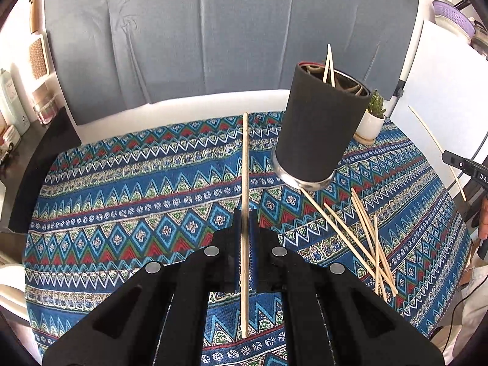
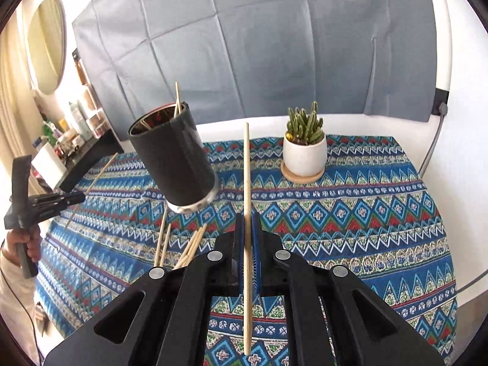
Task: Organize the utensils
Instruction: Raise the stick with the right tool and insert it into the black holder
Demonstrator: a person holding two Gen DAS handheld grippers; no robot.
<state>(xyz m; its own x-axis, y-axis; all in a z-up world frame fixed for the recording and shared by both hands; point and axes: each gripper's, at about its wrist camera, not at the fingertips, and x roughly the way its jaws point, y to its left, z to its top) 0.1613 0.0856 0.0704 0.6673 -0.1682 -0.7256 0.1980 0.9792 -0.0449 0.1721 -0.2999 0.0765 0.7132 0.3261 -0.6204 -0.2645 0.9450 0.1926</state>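
Note:
My left gripper [image 1: 245, 213] is shut on a wooden chopstick [image 1: 244, 164] that runs lengthwise between its blue pads, lifted above the patterned cloth. My right gripper [image 2: 248, 216] is likewise shut on another chopstick [image 2: 247, 167]. A black cylindrical holder [image 1: 320, 128] stands on the cloth to the right in the left wrist view, with two chopsticks poking out; in the right wrist view the holder [image 2: 174, 158] is at the left. Several loose chopsticks [image 1: 363, 238] lie on the cloth below the holder; in the right view these loose chopsticks [image 2: 189, 247] lie left of my fingers.
A small cactus in a white pot [image 2: 304, 149] stands on a wooden coaster at the back of the table. The patterned cloth [image 1: 137, 207] covers the table. A grey backdrop hangs behind. A shelf with bottles [image 2: 67, 134] is at the left.

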